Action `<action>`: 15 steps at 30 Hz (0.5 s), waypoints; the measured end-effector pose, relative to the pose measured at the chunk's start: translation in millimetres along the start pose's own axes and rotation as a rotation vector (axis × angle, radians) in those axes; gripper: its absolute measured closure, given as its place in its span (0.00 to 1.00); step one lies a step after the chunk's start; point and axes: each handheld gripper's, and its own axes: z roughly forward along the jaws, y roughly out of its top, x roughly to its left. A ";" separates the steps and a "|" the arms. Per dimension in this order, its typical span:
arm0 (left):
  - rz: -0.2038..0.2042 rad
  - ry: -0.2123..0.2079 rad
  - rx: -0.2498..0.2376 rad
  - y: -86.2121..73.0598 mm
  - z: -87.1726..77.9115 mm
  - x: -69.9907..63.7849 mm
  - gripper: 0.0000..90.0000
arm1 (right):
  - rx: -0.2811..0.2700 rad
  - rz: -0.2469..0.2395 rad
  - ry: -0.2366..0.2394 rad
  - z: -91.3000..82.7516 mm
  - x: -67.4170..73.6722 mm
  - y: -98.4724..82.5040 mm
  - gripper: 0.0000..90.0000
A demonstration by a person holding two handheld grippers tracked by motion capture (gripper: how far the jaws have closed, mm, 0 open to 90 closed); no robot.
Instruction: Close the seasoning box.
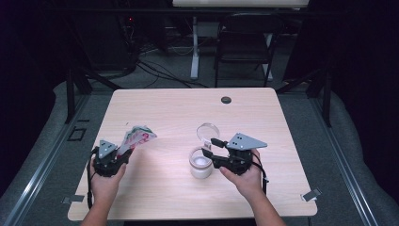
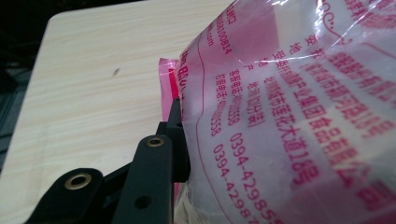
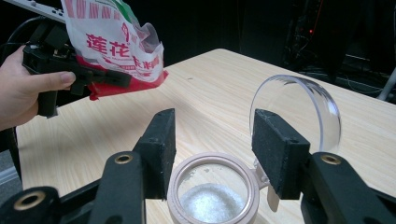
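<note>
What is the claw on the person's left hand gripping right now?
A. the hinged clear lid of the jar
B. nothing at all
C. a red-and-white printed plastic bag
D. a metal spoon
C: the left claw is clamped on the red-and-white printed plastic bag, held up off the light wooden table, while the right claw sits open beside the small round jar of white grains with its clear lid flipped up.

- Table (image 1: 164,106) far half bare wood; passage open there except a small dark grommet (image 1: 226,100) near the far edge.
- Jar (image 1: 201,163) with upright clear lid (image 1: 207,131) blocks the centre-right.
- Open strip between raised bag (image 1: 135,138) and jar.
</note>
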 end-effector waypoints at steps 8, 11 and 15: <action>-0.130 0.030 0.036 -14.8 5.9 28.1 0.77 | 0.007 0.006 0.007 2.8 -0.7 -0.8 0.57; -0.171 0.042 0.046 -19.0 8.0 36.4 0.77 | 0.013 0.005 0.001 4.0 -1.0 -1.2 0.57; -0.193 0.057 0.059 -24.5 11.9 41.8 0.77 | 0.014 0.017 0.000 6.2 -3.3 -2.1 0.56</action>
